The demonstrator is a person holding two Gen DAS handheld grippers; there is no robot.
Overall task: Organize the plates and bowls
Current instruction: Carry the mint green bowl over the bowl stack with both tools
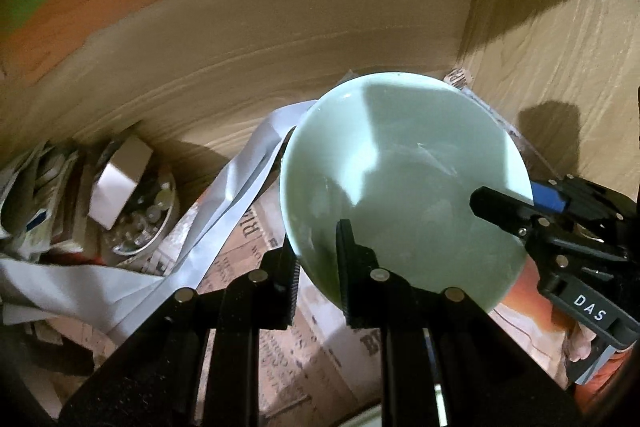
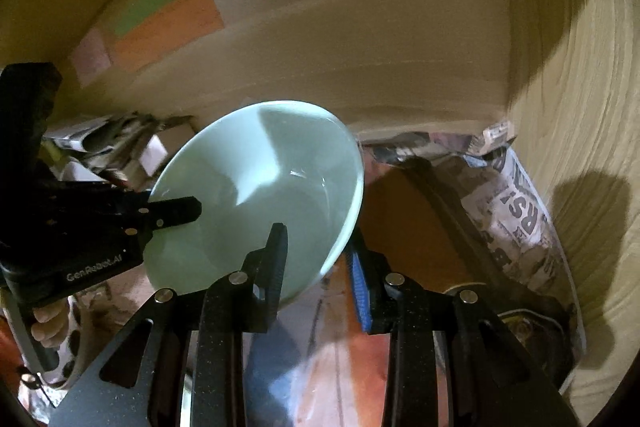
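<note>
The wooden cabinet wall (image 1: 320,27) fills the back of both wrist views, pale brown, meeting a grained side panel (image 2: 580,107) at the right corner. Coloured paper notes (image 2: 168,23) in orange, green and pink are stuck to the back wall on the left. The shelf floor is lined with newspaper (image 1: 256,239) (its print is too blurred to read), and the sheet curls up against the right panel (image 2: 516,211).

The pale green bowl (image 1: 404,179) is the largest loose thing; it sits tilted, clear of the newspaper, held between the two grippers near the right back corner. The left gripper (image 1: 318,263) has its jaws pinching the bowl's near rim, one finger inside and one outside the wall. The right gripper (image 2: 318,267) likewise has its jaws clamped on the rim, the black finger inside the bowl and the blue-padded finger (image 2: 360,287) outside it. In each view the other gripper shows at the side, reaching over the opposite edge of the bowl (image 2: 256,203).

A grey strip of folded sheet (image 1: 224,203) trails across the newspaper to the left of the bowl. Farther left lies a small round container (image 1: 140,211) with a silvery box leaning in it, beside crumpled papers. A hand (image 2: 44,319) grips the left gripper's handle at the lower left
</note>
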